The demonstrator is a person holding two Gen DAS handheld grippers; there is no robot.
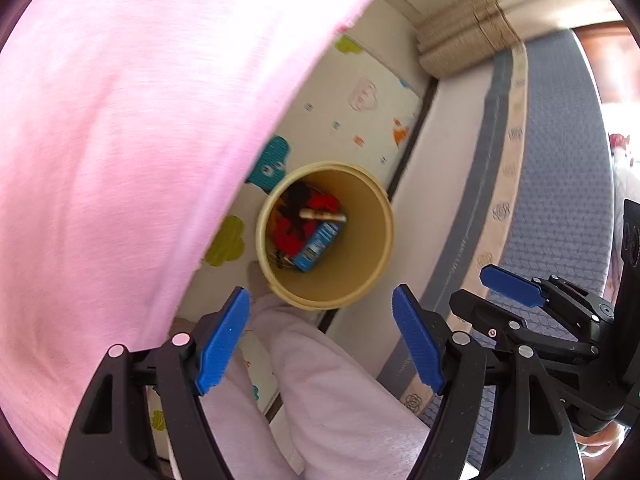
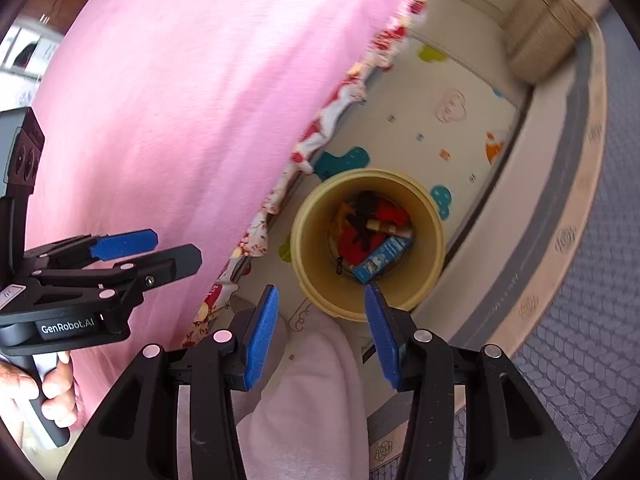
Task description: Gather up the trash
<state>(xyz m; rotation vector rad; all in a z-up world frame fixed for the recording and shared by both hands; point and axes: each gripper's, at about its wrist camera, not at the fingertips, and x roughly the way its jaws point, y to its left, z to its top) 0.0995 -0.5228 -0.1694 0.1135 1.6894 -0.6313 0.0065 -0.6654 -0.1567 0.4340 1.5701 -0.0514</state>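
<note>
A yellow round bin stands on a patterned play mat; it also shows in the right wrist view. Inside lie a blue carton, red wrappers, a pale tube and dark scraps. My left gripper is open and empty, held above the bin's near rim. My right gripper is open and empty, also above the bin's near rim. The right gripper shows at the right of the left wrist view; the left gripper shows at the left of the right wrist view.
A pink sheet with a floral trim hangs on the left. A grey quilted mattress edge runs along the right. The person's pale pink trouser leg is below the grippers. A rolled woven mat lies at the back.
</note>
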